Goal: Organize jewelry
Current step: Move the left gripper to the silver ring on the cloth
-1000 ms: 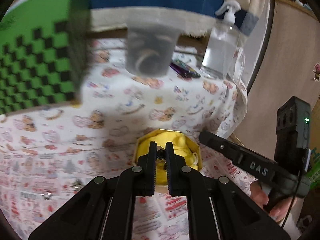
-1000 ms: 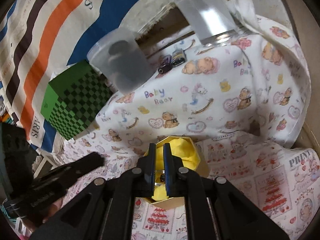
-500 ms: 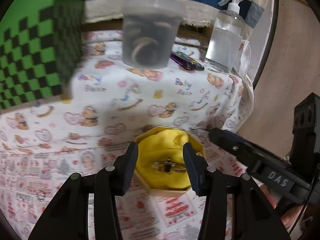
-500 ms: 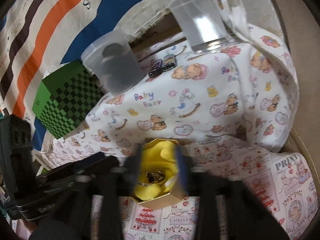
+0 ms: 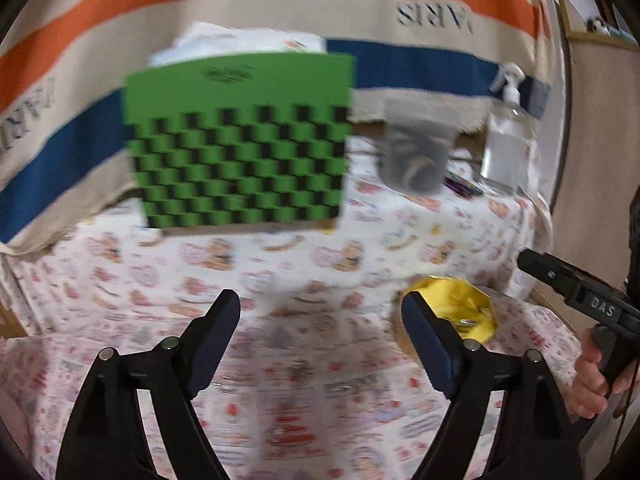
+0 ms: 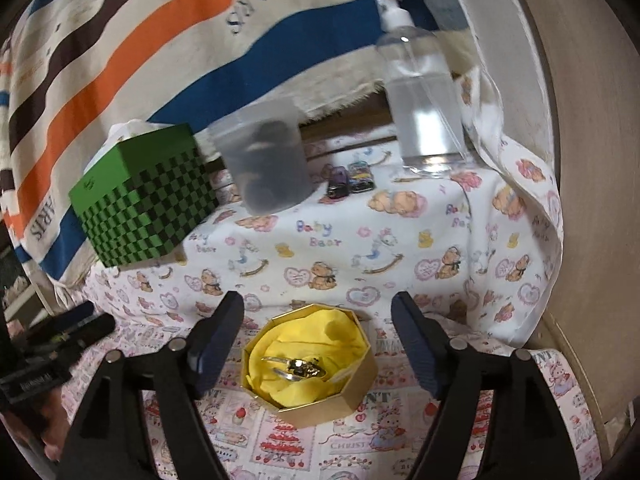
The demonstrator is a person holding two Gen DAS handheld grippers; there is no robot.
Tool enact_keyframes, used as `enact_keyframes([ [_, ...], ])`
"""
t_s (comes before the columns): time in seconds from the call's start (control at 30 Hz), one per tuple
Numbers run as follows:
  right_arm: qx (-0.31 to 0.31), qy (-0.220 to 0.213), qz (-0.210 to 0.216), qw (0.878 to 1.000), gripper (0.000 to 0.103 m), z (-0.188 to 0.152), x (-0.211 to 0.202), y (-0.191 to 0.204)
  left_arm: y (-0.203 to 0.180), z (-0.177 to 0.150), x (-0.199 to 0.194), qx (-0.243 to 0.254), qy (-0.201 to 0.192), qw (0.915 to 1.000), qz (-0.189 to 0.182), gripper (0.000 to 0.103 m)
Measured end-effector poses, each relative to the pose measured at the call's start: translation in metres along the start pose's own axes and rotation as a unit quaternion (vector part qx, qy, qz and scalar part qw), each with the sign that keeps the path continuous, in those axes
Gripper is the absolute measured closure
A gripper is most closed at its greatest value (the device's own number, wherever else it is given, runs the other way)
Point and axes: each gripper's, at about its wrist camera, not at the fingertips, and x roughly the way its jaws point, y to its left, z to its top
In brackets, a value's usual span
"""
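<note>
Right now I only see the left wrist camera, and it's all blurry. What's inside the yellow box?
Observer: The right wrist view shows gold and silver jewelry lying on the yellow lining of the gold box.
Child: Is my right claw holding any?
Observer: No. The right claw is wide open and empty, with the box lying between its fingers.
Child: What's that purple thing by the bottle?
Observer: Two small items, one purple, lie side by side there. I can't tell what they are.

We read "PARIS" on the striped cloth (image 6: 168, 52), "Baby Bear" on the white bear-print cloth (image 6: 320, 234), "DAS" on the right gripper (image 5: 602, 306), and "CHRIST" on the red-print cloth (image 6: 348, 444).
</note>
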Motion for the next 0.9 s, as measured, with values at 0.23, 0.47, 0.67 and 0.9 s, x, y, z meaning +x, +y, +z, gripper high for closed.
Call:
enact_keyframes([
  [0.23, -0.031, 0.016, -0.003, 0.999, 0.028, -0.011, 0.007, 0.015, 0.031, -0.011, -0.004, -0.031, -0.009, 0.9992, 0.022, 0.021],
  [0.47, -0.04, 0.018, -0.006, 0.999, 0.027, -0.017, 0.01, 0.02, 0.046, -0.017, -0.001, -0.036, -0.005, 0.9981, 0.05, 0.021],
  [0.67, -0.046, 0.022, -0.009, 0.999, 0.026, -0.02, 0.012, 0.022, 0.063, -0.022, 0.019, -0.047, 0.023, 0.9964, 0.066, 0.021],
  [0.9, -0.048, 0.028, -0.014, 0.998, 0.023, -0.021, 0.015, 0.021, 0.081, -0.032, 0.049, -0.081, 0.099, 0.9899, 0.063, 0.021],
])
